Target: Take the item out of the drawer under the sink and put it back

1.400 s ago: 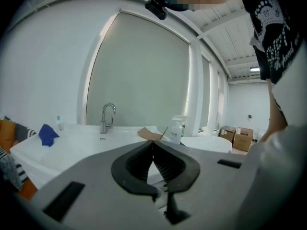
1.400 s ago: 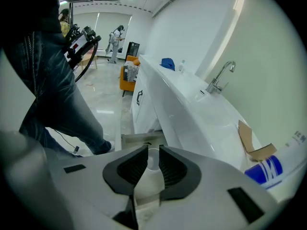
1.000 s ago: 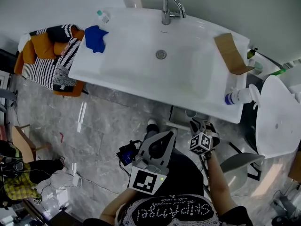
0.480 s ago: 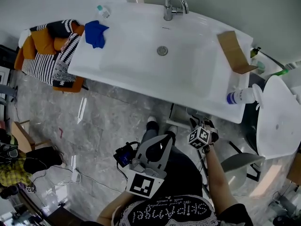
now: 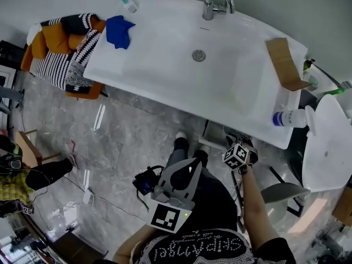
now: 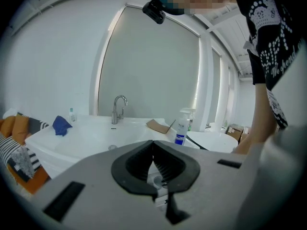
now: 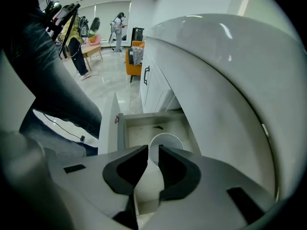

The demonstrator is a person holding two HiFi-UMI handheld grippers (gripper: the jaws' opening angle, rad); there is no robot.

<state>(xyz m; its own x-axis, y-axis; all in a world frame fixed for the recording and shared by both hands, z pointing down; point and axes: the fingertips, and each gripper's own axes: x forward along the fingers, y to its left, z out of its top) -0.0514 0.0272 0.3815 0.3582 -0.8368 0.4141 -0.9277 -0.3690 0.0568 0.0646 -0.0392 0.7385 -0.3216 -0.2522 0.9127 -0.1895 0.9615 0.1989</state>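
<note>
Bright, even white light thru the rm. Sink top nearly blown out, soft shadow under its front edge. Streaky glare on floor left of sink. Gripper views: heavy fisheye bend, black corners, close parts soft. Head view sharp.

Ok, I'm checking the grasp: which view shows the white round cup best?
The right gripper view: the white round cup sits pinched in the right gripper, over the open drawer. The head view shows only that gripper's marker cube, not the cup; the left gripper view gives no clear sight of it.
</note>
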